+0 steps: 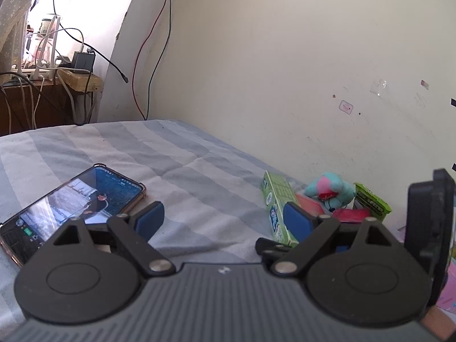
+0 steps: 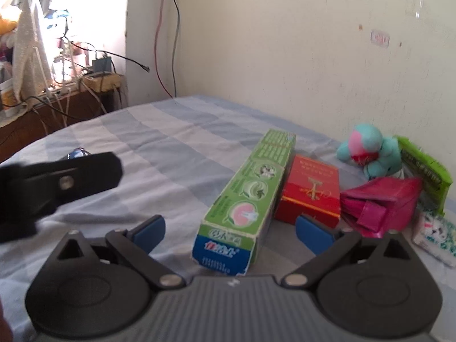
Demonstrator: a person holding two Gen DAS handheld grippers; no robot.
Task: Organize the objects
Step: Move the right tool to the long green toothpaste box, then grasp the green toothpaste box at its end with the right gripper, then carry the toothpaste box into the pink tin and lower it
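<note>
Both grippers' fingers spread wide, right gripper (image 2: 230, 229) straddling the toothpaste box (image 2: 248, 196) (red box (image 2: 312, 191) beside).

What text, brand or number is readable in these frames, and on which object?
None reads in full.
Toothpaste box: large white characters on its blue end, blurred.
Red box: gold print, too small.
Green packet: dark print, blurred.
Phone: screen text too small.
Wall sticker: red marks, illegible.
</note>
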